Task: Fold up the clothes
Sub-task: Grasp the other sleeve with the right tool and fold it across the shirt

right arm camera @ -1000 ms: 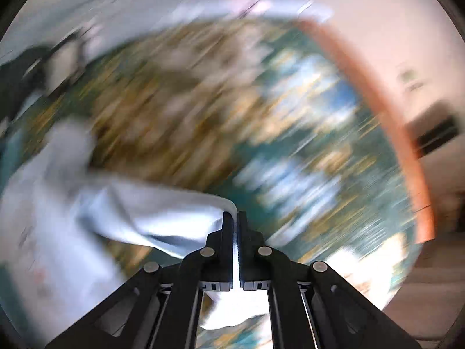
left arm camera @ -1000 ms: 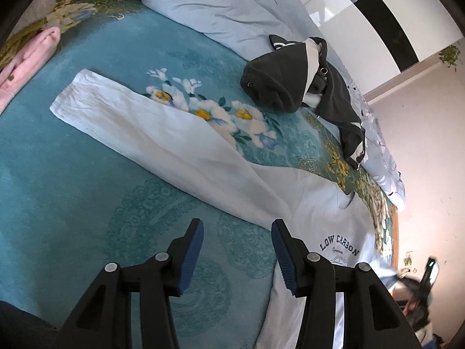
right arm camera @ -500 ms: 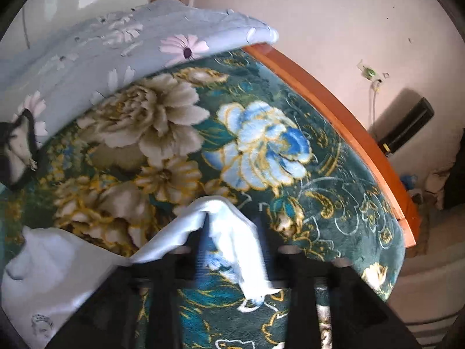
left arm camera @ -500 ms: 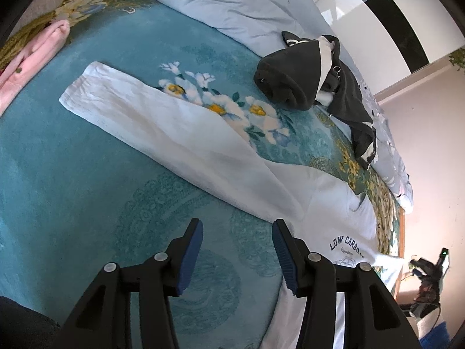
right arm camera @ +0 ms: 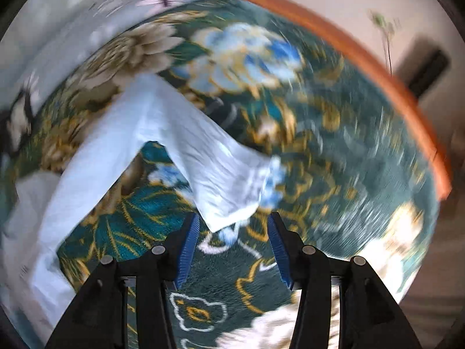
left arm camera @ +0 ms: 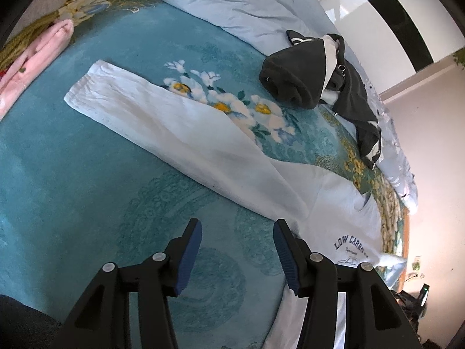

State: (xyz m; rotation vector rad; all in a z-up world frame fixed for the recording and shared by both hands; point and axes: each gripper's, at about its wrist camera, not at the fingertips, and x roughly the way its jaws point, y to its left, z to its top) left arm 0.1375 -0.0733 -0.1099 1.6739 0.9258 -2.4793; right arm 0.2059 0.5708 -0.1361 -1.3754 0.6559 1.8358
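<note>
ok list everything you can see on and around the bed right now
white sweatshirt: 1, white with dark print, spread on the bed, both sleeves laid out
dark hoodie: 1, dark grey and white, bunched beyond the sweatshirt
pink garment: 1, pink, far left edge
blanket: 1, teal, floral, covers the bed
duvet: 1, pale blue, far side
bed frame: 1, orange wood, bed edge
left tongs: open, above blanket
right tongs: open, near sleeve cuff

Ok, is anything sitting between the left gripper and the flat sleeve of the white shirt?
Nothing visible. The open left gripper faces bare teal floral blanket, then the white long-sleeved shirt. The rolled dark grey garment and folded pink garment lie beyond and off to the sides.
</note>
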